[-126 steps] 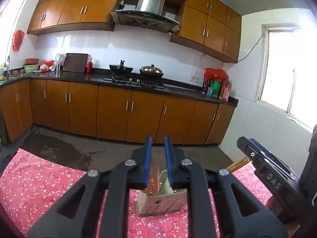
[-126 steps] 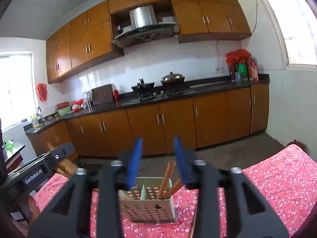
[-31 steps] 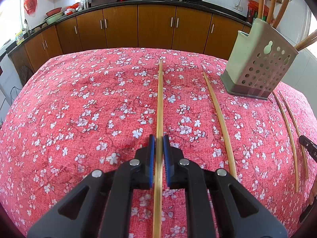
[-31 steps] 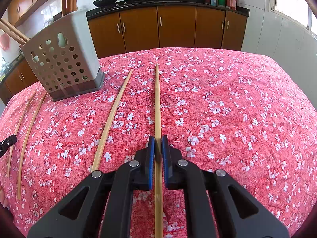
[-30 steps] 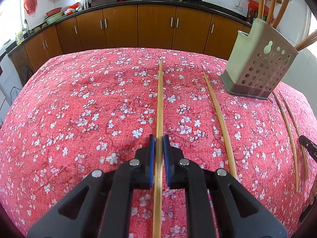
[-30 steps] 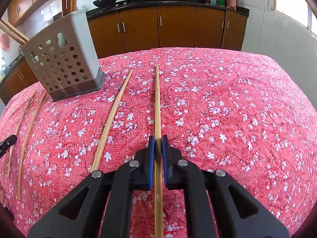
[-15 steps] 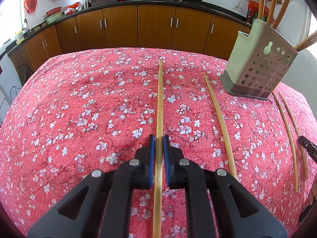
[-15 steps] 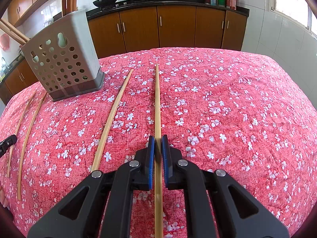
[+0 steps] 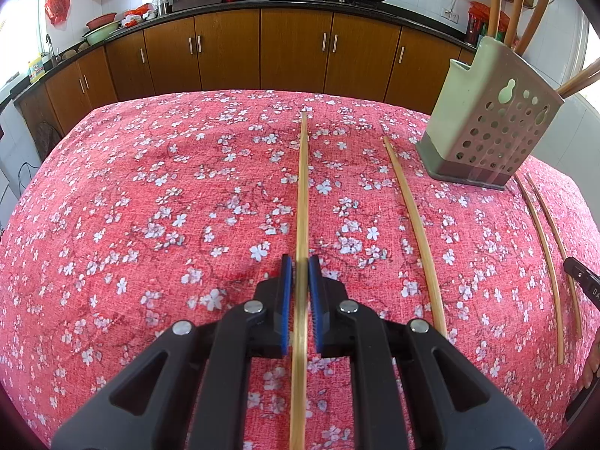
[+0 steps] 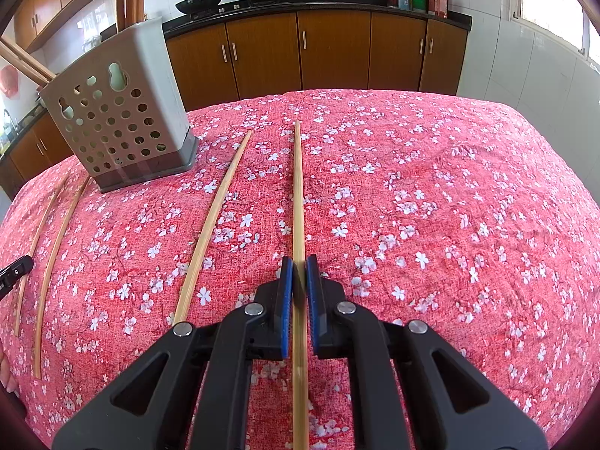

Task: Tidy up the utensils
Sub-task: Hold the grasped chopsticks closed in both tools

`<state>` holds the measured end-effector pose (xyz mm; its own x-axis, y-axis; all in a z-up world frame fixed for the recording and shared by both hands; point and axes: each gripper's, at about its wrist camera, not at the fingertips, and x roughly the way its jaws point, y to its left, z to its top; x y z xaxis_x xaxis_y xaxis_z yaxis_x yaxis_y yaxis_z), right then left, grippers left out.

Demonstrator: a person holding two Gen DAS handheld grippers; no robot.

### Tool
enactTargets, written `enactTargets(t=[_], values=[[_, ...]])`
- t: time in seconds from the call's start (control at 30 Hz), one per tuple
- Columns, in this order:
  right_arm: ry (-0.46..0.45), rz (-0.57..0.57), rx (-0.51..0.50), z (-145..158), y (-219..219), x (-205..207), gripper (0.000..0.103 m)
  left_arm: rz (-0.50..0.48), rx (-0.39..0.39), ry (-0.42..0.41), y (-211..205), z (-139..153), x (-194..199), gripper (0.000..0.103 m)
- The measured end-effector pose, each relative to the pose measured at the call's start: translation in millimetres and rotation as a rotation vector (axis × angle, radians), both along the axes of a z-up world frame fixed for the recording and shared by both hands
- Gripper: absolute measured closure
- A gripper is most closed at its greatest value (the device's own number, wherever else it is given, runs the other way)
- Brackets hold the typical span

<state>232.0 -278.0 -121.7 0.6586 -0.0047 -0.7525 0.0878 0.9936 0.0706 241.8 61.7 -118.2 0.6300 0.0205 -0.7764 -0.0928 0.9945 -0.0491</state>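
A grey perforated utensil holder [image 9: 483, 127] stands on the red floral tablecloth with several chopsticks in it; it also shows in the right wrist view [image 10: 120, 123]. My left gripper [image 9: 300, 262] is shut on a bamboo chopstick [image 9: 302, 187] that lies on the cloth. My right gripper [image 10: 299, 264] is shut on another bamboo chopstick [image 10: 297, 187], also on the cloth. A loose chopstick [image 9: 412, 225] lies beside the left one, and one [image 10: 213, 221] lies beside the right one. Two more chopsticks [image 9: 547, 247] lie between the grippers, below the holder.
The table [image 9: 112, 225] is covered in red cloth with white blossoms and drops off at its far edge. Brown kitchen cabinets [image 9: 292, 48] and a counter with pans stand behind. The other gripper's tip [image 9: 581, 277] shows at the right edge.
Earlier both grippers were held up above the holder facing the kitchen. Over the last second nothing has visibly moved; both stay shut on their chopsticks.
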Motion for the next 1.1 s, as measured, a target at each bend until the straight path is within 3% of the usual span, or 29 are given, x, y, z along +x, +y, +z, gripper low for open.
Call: enactTargets(t=[0.83,1.1], values=[[-0.001,0.001,0.008,-0.1,-1.0,-0.1,0.094,-0.001,-0.01,-0.001,0.4,-0.1,-0.6,0.091],[-0.005,0.0,0.043,0.6,-5.5,-16.0,0.094,-0.024,0.021,0.007,-7.9,0.0,-19.3,0.091]])
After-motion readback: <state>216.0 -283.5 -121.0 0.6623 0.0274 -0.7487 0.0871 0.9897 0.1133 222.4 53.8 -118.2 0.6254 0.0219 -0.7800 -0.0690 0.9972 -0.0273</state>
